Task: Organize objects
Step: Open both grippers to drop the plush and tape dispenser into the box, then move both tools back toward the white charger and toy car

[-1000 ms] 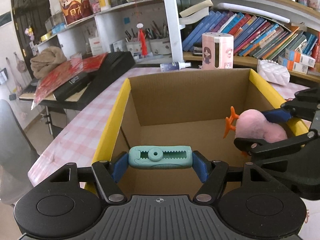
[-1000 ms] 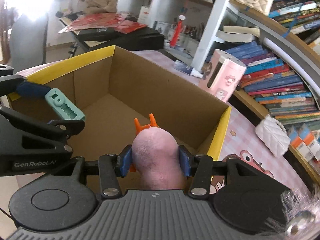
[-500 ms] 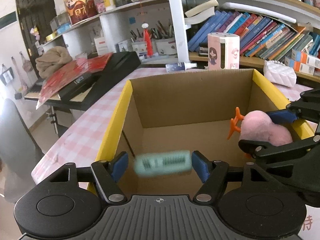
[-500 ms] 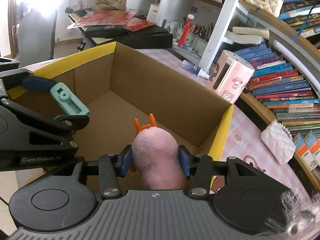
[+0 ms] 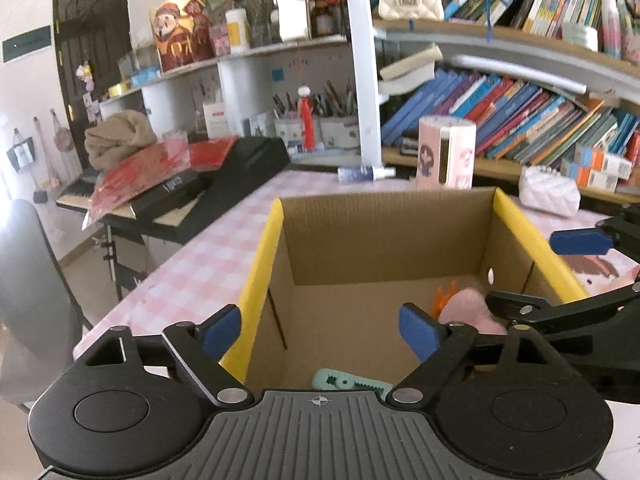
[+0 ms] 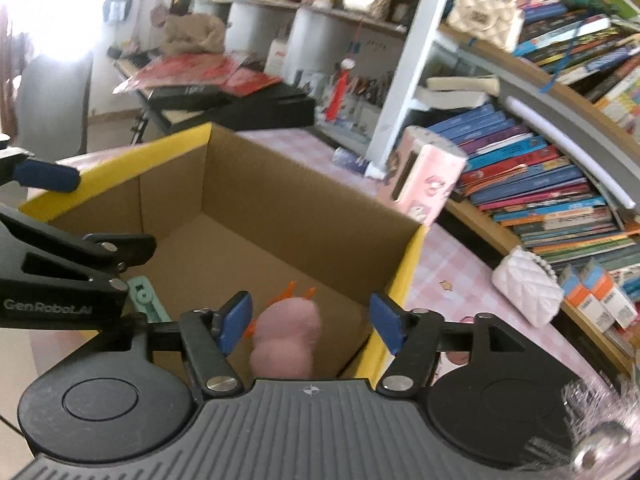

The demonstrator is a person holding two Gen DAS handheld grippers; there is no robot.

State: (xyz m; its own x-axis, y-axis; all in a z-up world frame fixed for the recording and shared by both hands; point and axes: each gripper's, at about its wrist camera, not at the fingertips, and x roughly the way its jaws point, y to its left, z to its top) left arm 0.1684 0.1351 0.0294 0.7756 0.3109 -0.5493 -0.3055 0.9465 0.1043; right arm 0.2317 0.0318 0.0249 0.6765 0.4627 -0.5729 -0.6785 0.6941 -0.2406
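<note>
Both grippers, left gripper (image 5: 320, 330) and right gripper (image 6: 310, 322), now spread wide, mint clip (image 5: 352, 383) and pink plush toy (image 6: 286, 336) loose inside the cardboard box (image 5: 384, 236).

Black ribbed gripper bodies, silver screws, blue-padded fingers (image 5: 418, 333), white "GenRobot.AI" lettering.

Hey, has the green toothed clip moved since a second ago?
Yes. The green clip has dropped out of the left gripper, now open, down onto the floor of the cardboard box, below its yellow rim.
</note>
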